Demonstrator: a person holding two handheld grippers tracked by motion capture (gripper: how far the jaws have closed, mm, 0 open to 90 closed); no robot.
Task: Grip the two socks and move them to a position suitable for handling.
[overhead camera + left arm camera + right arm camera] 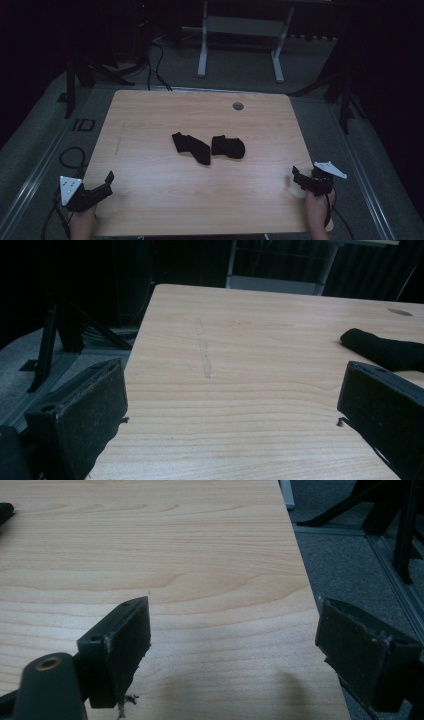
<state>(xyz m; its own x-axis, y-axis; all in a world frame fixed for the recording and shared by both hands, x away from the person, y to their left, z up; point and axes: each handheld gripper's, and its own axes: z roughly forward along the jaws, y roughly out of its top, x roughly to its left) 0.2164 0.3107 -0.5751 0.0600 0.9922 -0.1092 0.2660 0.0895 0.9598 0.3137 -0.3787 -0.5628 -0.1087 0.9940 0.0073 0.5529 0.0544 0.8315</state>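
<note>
Two black socks lie side by side in the middle of the wooden table (150,120): the left sock (191,147) is stretched out, the right sock (228,146) is bunched up. My left gripper (107,184) rests at the table's near left corner, open, with nothing between its jaws. In the left gripper view the gripper (232,390) looks across bare wood, with one sock (385,350) off to the right, beyond the right jaw. My right gripper (296,177) sits at the near right edge, also open and empty. In the right gripper view the gripper (232,630) spans the table's right edge, with a sock tip (4,512) far left.
A round cable hole (238,106) sits near the table's far edge. Behind the table stands a white desk frame (202,50). Cables (70,155) and dark stand legs (345,100) lie on the grey floor on both sides. A faint pencil mark (204,357) crosses the wood.
</note>
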